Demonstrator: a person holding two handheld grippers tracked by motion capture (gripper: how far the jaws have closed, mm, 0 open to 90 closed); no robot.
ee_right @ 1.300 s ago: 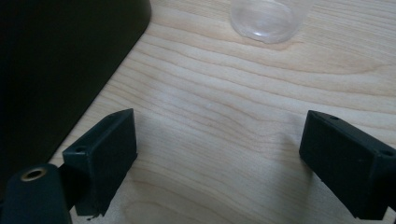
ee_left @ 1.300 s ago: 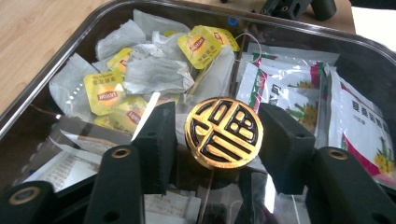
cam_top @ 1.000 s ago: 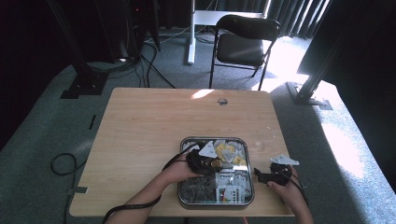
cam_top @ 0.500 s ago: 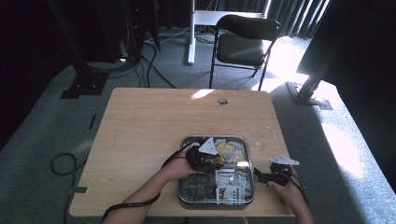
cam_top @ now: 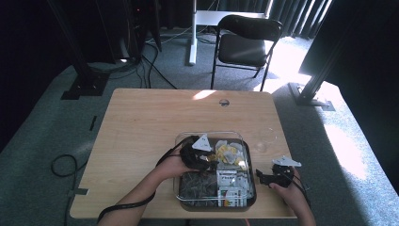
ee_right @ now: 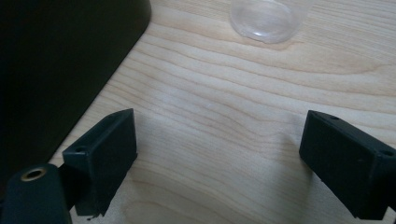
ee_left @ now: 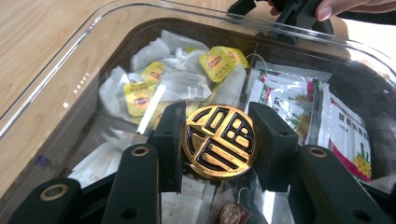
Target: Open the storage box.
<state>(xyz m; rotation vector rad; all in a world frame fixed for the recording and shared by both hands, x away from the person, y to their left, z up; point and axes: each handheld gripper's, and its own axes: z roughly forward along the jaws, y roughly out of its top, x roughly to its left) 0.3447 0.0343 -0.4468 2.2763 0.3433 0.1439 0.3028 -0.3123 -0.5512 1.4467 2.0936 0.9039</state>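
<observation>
A dark compartmented box of tea bags sits near the table's front edge under a clear lid. My left gripper is shut on the lid's round gold-and-black knob; from above this gripper is over the box's middle. Through the lid I see yellow-tagged tea bags and printed white sachets. My right gripper is open over bare wood, just right of the box's dark side. In the high view the right gripper points at the box.
A small clear round thing lies on the wooden table right of the box, beyond the right gripper. A black chair and stand legs are on the floor behind the table. The table's left and far parts are bare wood.
The left gripper and the clear lid's far rim sit slightly farther up the high view than a second ago. The right gripper has hardly moved.
</observation>
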